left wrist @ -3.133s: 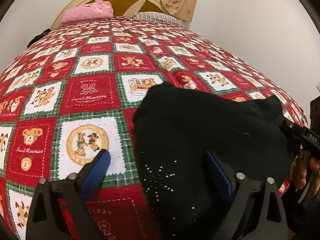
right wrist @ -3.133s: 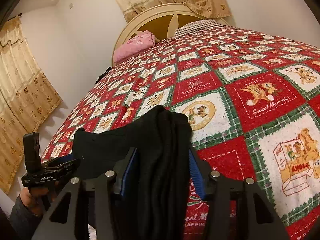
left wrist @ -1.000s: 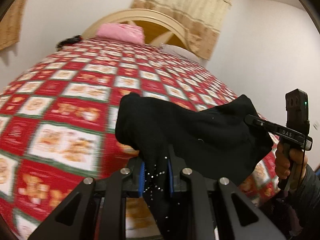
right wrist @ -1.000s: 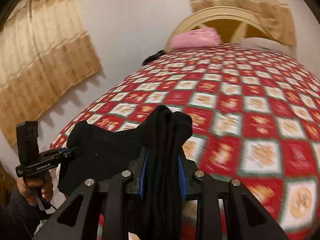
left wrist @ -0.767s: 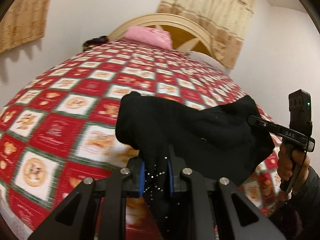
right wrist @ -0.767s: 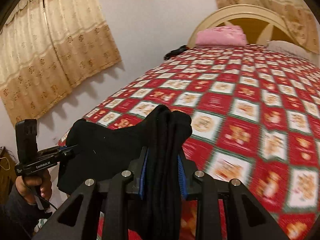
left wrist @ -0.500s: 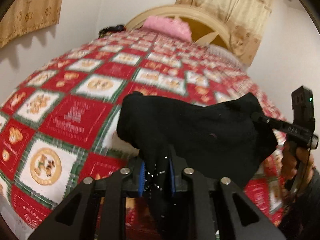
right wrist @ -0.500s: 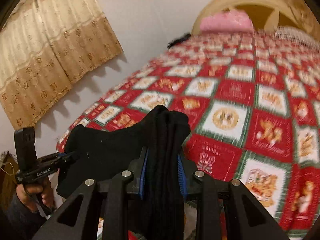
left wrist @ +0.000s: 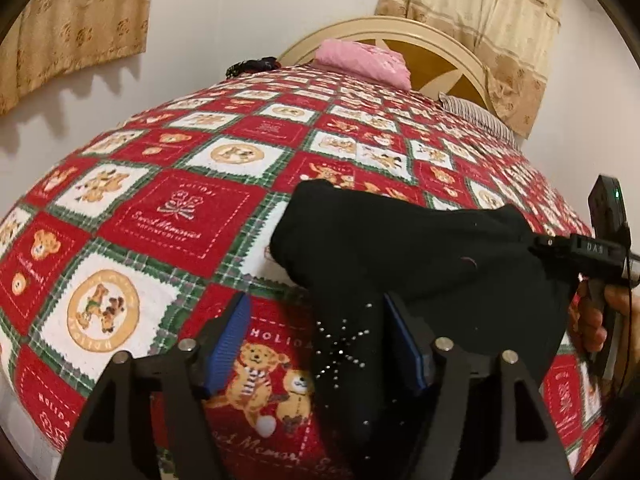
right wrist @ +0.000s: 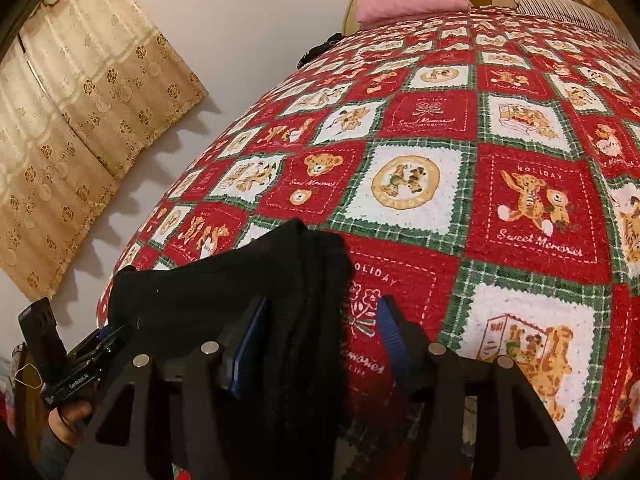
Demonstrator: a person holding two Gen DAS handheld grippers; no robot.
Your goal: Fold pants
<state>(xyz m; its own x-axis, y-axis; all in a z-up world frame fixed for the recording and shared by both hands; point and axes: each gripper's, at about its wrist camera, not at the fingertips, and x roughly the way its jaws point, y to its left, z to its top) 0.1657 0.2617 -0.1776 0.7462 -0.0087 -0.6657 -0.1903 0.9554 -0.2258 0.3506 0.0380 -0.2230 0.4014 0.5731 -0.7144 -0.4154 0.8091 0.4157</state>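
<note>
The black pants (left wrist: 400, 240) lie in a folded bundle on the red bear-pattern bedspread (left wrist: 160, 216) near its front edge. My left gripper (left wrist: 317, 308) has its jaws opening; the rhinestone-dotted end of the pants runs between them beside the right pad, while the left pad stands apart over the quilt. In the right wrist view the pants (right wrist: 224, 280) run between the jaws of my right gripper (right wrist: 322, 304), which are also opening, with the fabric close to the left pad and a gap at the right pad. Each gripper shows in the other's view, hand-held, at the opposite end of the bundle.
The bedspread (right wrist: 520, 200) stretches far ahead to a pink pillow (left wrist: 360, 60), a striped pillow (left wrist: 476, 116) and a rounded cream headboard (left wrist: 440, 48). A small dark object (left wrist: 252, 66) lies at the far left edge. Beige curtains (right wrist: 80, 120) hang on the left wall.
Both grippers were shut on the pants and carried them above the bed. They came down, the bundle now rests on the quilt, and both pairs of jaws have spread apart.
</note>
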